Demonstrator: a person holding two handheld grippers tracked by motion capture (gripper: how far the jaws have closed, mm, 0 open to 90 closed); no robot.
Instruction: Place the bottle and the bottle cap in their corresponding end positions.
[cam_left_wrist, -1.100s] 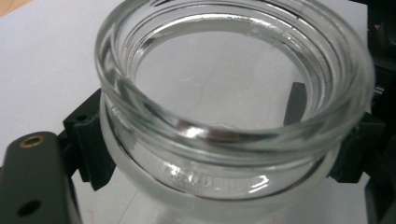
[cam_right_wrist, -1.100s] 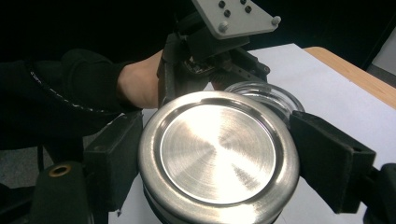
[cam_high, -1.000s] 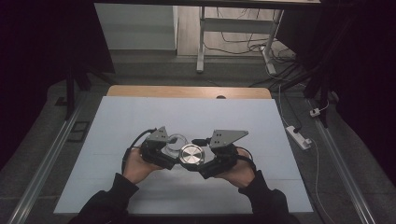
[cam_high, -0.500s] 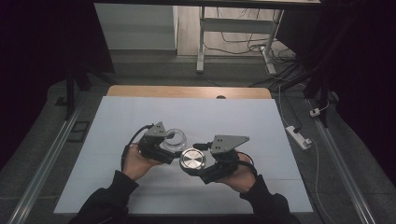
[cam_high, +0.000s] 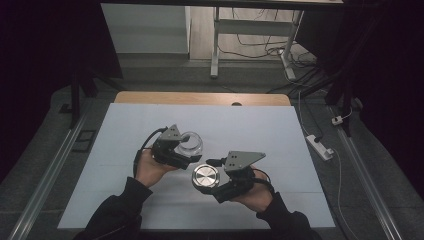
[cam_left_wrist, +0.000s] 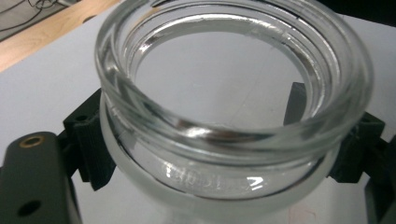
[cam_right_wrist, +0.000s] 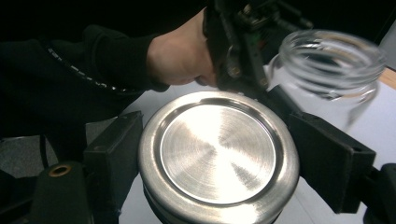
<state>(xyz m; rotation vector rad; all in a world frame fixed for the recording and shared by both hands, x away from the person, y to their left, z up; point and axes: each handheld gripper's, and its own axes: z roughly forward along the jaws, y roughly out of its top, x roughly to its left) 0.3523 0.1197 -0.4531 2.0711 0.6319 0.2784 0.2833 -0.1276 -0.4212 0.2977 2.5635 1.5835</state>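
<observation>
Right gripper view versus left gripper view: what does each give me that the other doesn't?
Right gripper view alone: the metal lid clamped between the right gripper's jaws, plus the person's other hand carrying the left gripper. Left gripper view alone: a look down into the empty jar, its open mouth and threaded rim, and the wooden table edge. Both share: the glass jar and the white tabletop.

Over the bench (cam_high: 280, 130), the left tongs (cam_high: 187, 150) carry the jar (cam_high: 190, 143), at the left and farther from the person. The right tongs (cam_high: 207, 181) carry the lid (cam_high: 205, 177) to its right and nearer, the two apart.
</observation>
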